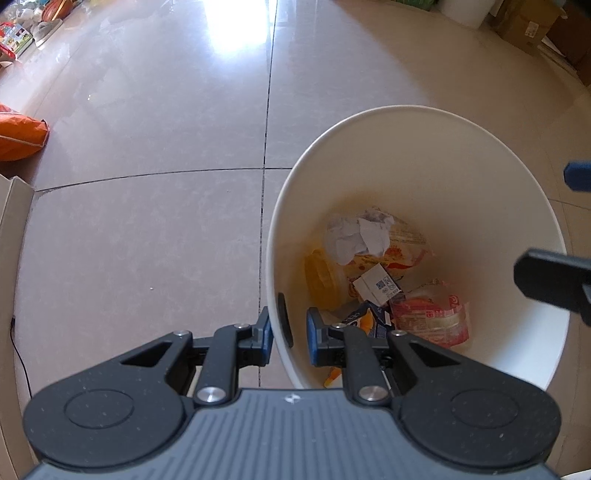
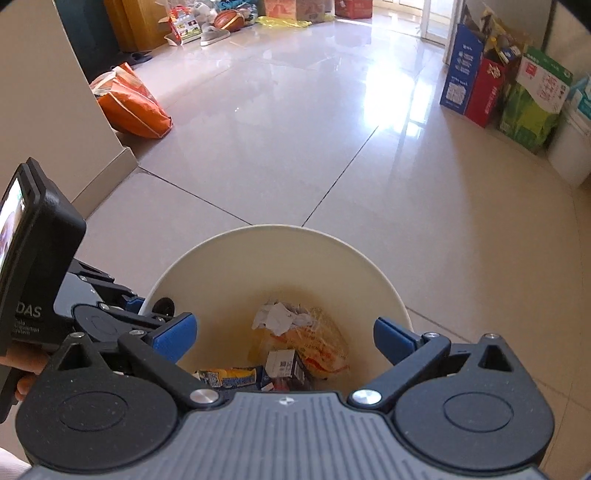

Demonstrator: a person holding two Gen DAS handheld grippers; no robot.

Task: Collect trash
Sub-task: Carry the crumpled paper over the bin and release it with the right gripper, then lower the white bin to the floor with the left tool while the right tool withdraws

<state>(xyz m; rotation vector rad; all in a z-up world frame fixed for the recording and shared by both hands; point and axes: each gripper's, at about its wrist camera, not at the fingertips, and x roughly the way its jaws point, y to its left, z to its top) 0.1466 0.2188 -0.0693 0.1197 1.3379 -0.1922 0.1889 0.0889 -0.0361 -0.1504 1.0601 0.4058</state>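
The left tongs (image 1: 289, 334) are clamping the near rim of the white bin (image 1: 480, 155), which is sitting at lower right of the frame on the floor (image 1: 147, 240). The right tongs (image 2: 284, 338) are hovering wide open and empty above the trash (image 2: 295, 343) lying inside.

A home: tiled floor (image 2: 295, 110), slippers (image 2: 214, 36), basketball (image 2: 227, 20).

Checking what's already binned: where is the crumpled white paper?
The crumpled white paper lies inside the white bin, on the yellow wrapper towards the far wall.
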